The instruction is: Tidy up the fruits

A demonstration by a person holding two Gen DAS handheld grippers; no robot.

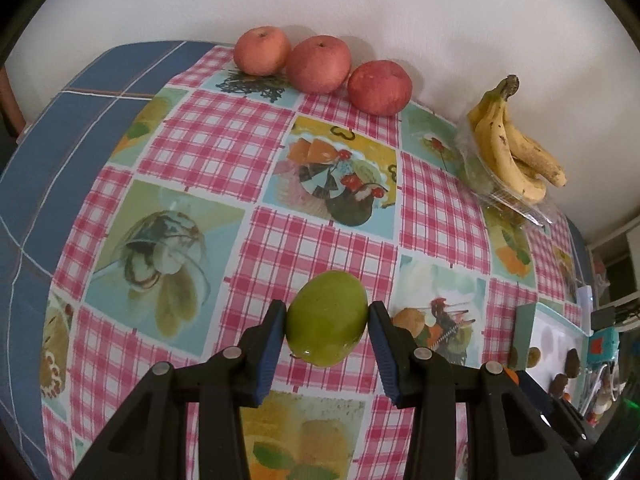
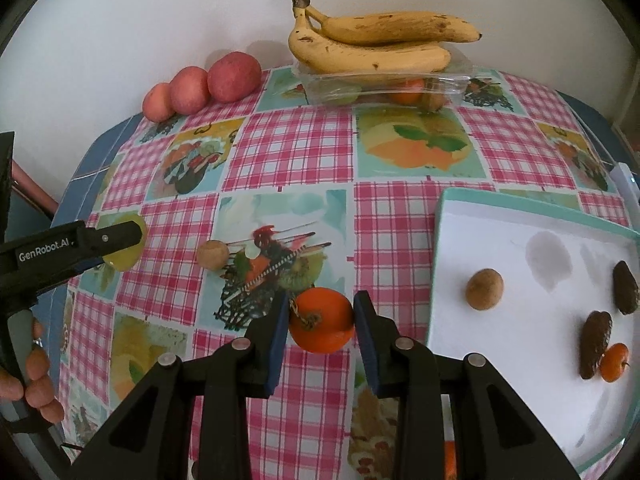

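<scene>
Clamping a green fruit (image 1: 326, 319), the left gripper (image 1: 327, 322) hung over the table (image 1: 224, 148); the right gripper (image 2: 321, 322) pinched a small orange (image 2: 322, 320) beside the white tray (image 2: 520, 240).

Each fisheye camera sits just behind its own gripper's fingers and looks steeply down and forward over the checked tablecloth (image 1: 224, 148) toward the white wall (image 1: 400, 12), close above the table. The left wrist view stands to the left, the right wrist view nearer the white tray (image 2: 532, 264). Both share the three apples (image 2: 196, 86), the banana bunch (image 1: 516, 144), the tray and the small brown fruit (image 2: 213, 255) on the cloth.
</scene>
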